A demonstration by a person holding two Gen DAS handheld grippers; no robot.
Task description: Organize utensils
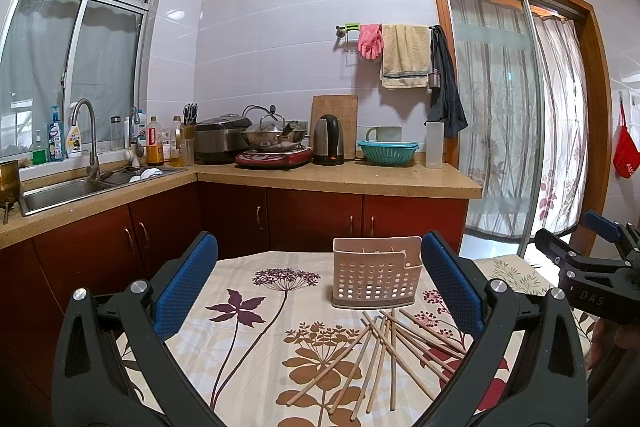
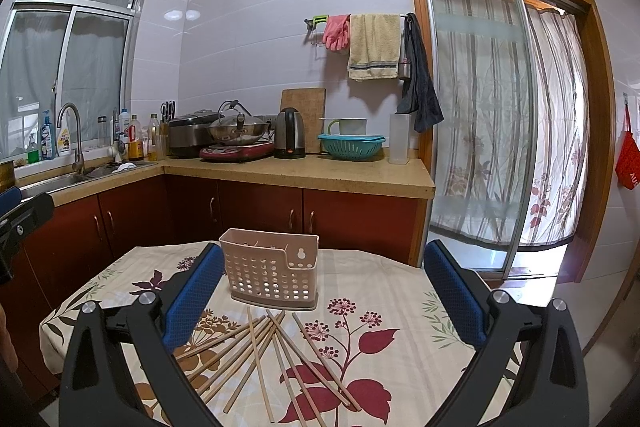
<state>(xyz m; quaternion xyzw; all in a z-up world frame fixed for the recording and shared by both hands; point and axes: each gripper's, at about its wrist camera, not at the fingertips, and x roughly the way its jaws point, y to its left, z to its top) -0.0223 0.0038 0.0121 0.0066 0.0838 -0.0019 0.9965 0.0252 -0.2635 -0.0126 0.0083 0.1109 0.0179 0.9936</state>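
Nothing looked sorted: bare wooden chopsticks (image 2: 264, 351) lay scattered before the beige perforated plastic holder (image 2: 272, 273); the left gripper (image 1: 320, 287) and right gripper (image 2: 324, 291) were both spread, empty.

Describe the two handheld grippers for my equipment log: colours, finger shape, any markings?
Both match: the left gripper and right gripper have black angular frames with triangular cut-outs, silver round pivot bolts, and long flat fingers faced with blue textured pads. The right gripper's body, seen from the left camera, bears pale lettering "DAS".
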